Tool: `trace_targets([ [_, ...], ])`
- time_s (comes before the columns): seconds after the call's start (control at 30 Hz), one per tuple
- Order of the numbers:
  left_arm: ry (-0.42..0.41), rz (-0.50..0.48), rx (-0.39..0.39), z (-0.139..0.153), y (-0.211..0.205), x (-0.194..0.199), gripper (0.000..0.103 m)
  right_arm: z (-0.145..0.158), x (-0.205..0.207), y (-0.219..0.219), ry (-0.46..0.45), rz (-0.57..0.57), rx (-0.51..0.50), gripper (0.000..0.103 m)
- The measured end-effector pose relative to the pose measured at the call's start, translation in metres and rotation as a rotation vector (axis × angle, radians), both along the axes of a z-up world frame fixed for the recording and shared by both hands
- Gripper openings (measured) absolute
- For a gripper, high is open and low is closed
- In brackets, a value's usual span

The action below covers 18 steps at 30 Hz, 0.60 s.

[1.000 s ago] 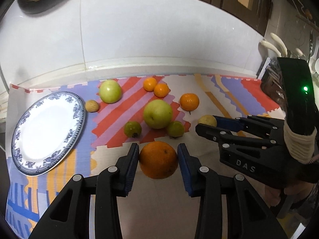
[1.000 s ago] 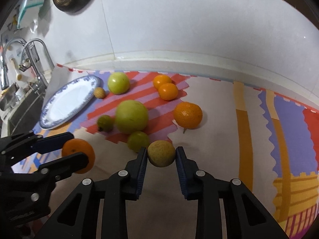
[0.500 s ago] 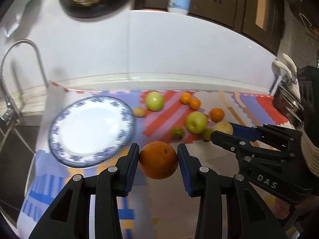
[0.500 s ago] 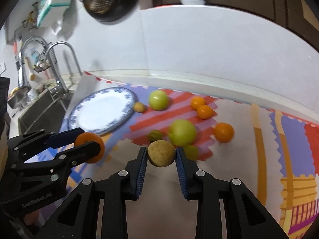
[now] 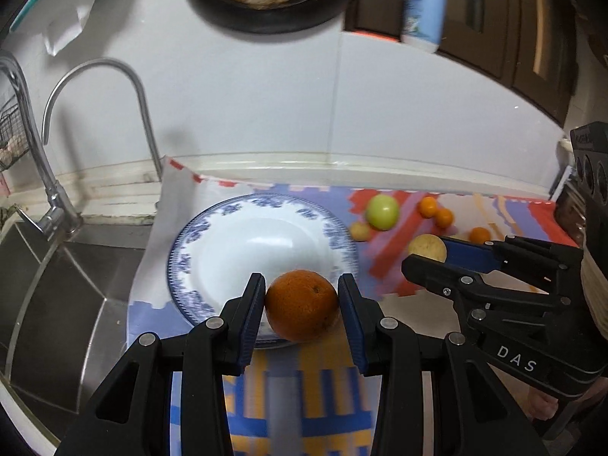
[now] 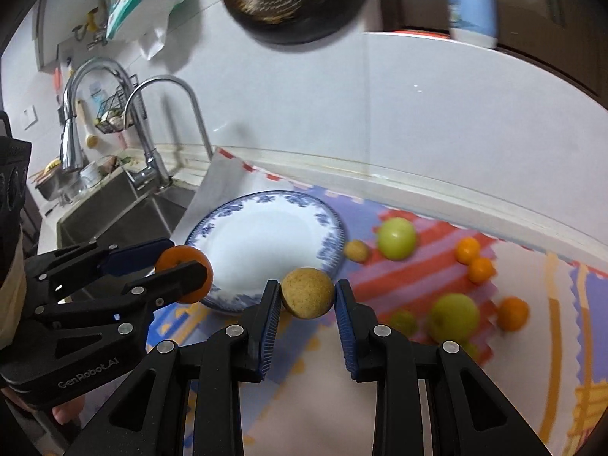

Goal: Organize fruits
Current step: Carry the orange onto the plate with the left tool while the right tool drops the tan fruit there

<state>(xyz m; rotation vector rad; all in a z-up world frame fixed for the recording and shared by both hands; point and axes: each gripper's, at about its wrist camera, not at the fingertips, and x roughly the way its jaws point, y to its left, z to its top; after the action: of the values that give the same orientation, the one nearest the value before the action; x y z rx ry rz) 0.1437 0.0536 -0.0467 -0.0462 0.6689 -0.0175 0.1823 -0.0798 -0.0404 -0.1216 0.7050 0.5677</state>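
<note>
My left gripper is shut on a large orange and holds it above the near rim of a white plate with a blue pattern. My right gripper is shut on a round tan fruit, just right of the plate. The left gripper with its orange also shows in the right wrist view. The right gripper with the tan fruit shows in the left wrist view.
Several fruits lie on the striped mat: green apples, small oranges, a small tan fruit. A steel sink with a tap is left of the plate. A white wall stands behind.
Both grippers have swung left and up with their fruits. The plate has come to the middle of both views, and the sink and tap have come into sight.
</note>
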Motion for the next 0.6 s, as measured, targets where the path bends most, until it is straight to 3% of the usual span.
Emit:
trace_targets([
  [0.6, 0.131, 0.066, -0.029, -0.054, 0.055, 0.063, 0.039, -0.063, 0.074, 0.070, 0.146, 0.108, -0.074, 0.030],
])
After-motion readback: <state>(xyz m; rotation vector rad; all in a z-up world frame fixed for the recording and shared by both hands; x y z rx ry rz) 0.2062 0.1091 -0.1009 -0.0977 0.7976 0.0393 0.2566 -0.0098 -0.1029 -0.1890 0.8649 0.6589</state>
